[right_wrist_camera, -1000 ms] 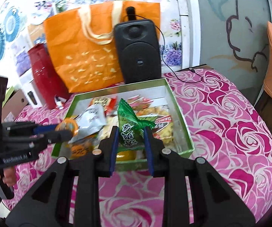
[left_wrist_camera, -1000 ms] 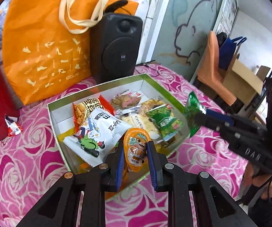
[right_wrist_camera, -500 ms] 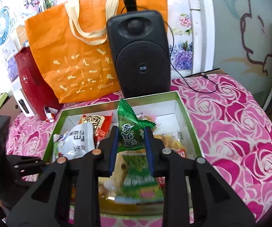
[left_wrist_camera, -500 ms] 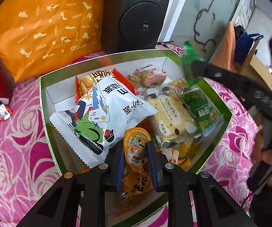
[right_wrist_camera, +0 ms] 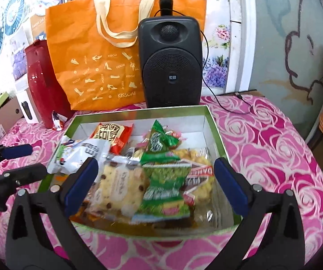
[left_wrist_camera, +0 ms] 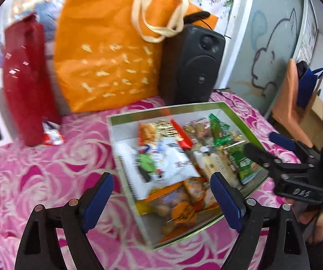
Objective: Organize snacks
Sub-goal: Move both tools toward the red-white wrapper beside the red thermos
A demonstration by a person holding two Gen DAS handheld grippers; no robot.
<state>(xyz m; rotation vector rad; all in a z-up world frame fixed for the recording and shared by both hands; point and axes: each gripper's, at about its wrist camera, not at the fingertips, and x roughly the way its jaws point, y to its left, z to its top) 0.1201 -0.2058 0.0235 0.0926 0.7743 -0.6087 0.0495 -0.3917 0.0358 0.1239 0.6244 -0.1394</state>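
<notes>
While spread wide, left gripper (left_wrist_camera: 161,193), right gripper (right_wrist_camera: 155,177), above box (right_wrist_camera: 215,123)

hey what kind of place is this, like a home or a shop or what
Probably a lived-in home room, though that is a guess. A table under a pink rose-print cloth holds an orange tote bag and a black speaker, and floral wallpaper covers the wall behind.
</notes>
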